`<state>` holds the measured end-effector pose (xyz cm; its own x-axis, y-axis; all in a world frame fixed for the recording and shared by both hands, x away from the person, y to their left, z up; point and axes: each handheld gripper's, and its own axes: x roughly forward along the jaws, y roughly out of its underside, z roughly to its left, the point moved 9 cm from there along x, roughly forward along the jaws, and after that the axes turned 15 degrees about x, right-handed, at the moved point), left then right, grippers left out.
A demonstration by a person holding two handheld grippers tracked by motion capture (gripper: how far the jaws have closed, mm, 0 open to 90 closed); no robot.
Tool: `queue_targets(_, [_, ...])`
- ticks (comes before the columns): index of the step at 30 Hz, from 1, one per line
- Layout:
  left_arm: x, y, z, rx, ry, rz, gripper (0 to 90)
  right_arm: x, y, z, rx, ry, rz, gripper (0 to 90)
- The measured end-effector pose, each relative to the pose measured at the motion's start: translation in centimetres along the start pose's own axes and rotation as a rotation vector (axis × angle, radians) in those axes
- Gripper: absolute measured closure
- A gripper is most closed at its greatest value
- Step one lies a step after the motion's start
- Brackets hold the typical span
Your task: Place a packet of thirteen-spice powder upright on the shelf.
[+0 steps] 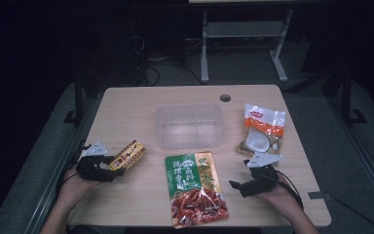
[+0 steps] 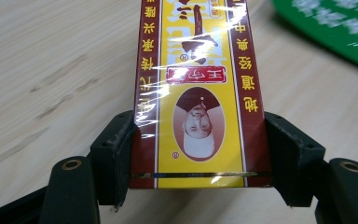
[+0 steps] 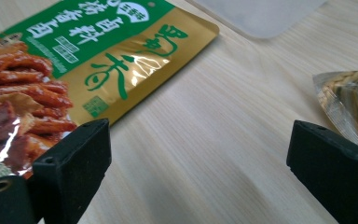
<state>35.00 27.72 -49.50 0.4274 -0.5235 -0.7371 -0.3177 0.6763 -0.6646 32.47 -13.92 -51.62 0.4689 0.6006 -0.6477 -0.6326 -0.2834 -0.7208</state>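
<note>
Yellow box [image 2: 198,93], dark-red borders

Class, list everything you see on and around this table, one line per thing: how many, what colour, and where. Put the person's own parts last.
Table: one, light wood, centre, with a round hole near its far edge.
Container: one, clear plastic, middle of table, looks empty.
Snack pouch: one, green, gold and red, lying flat nearer than the container.
Box: one, yellow and dark red, film-wrapped, near left.
Bag: one, clear with orange and white, right side.
Desk frame: one, pale grey, on the floor behind.
Left gripper: one, black, fingers against both sides of the box.
Right gripper: one, black, open above bare table.
Hands: two, near edge, one holding each gripper.
</note>
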Motion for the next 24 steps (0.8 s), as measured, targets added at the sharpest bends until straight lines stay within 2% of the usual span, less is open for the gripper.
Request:
queue_targets(5, [0.2, -1.2, -1.4, 0.044, 0.034, -0.042, 32.0, -0.3, -0.2, 0.5, -0.011, -0.037, 0.005, 5.3])
queue_targets(8, [0.3, -1.6, -1.8, 0.060, 0.048, -0.050, 31.9, -0.6, -0.3, 0.9, -0.022, -0.055, 0.015, 4.5])
queue_targets(11, [0.5, -2.3, -2.8, 0.081, 0.079, -0.065, 31.9, -0.9, -0.4, 1.7, -0.040, -0.103, 0.021, 11.6])
queue_targets(12, [0.5, -2.3, -2.8, 0.081, 0.079, -0.065, 31.9, -0.9, -0.4, 1.7, -0.040, -0.103, 0.021, 11.6])
queue_targets(13, [0.6, -2.7, -3.3, 0.097, 0.096, -0.081, 31.9, -0.8, -0.3, 2.0, -0.039, -0.134, 0.035, 13.3])
queue_targets(16, [0.8, -3.4, -4.2, 0.122, 0.119, -0.097, 31.9, -0.6, -0.6, 2.4, -0.038, -0.163, 0.043, 13.7])
queue_targets(18, [0.9, -3.6, -4.4, 0.132, 0.127, -0.101, 31.9, -0.6, -0.7, 2.6, -0.040, -0.177, 0.040, 13.7])
queue_targets(19, [1.0, -4.0, -5.0, 0.155, 0.138, -0.104, 31.9, -0.5, -1.1, 3.0, -0.041, -0.201, 0.028, 13.8])
queue_targets(24, [1.2, -4.7, -5.9, 0.187, 0.163, -0.118, 31.9, -0.3, -2.0, 3.4, -0.061, -0.228, -0.001, 13.8])
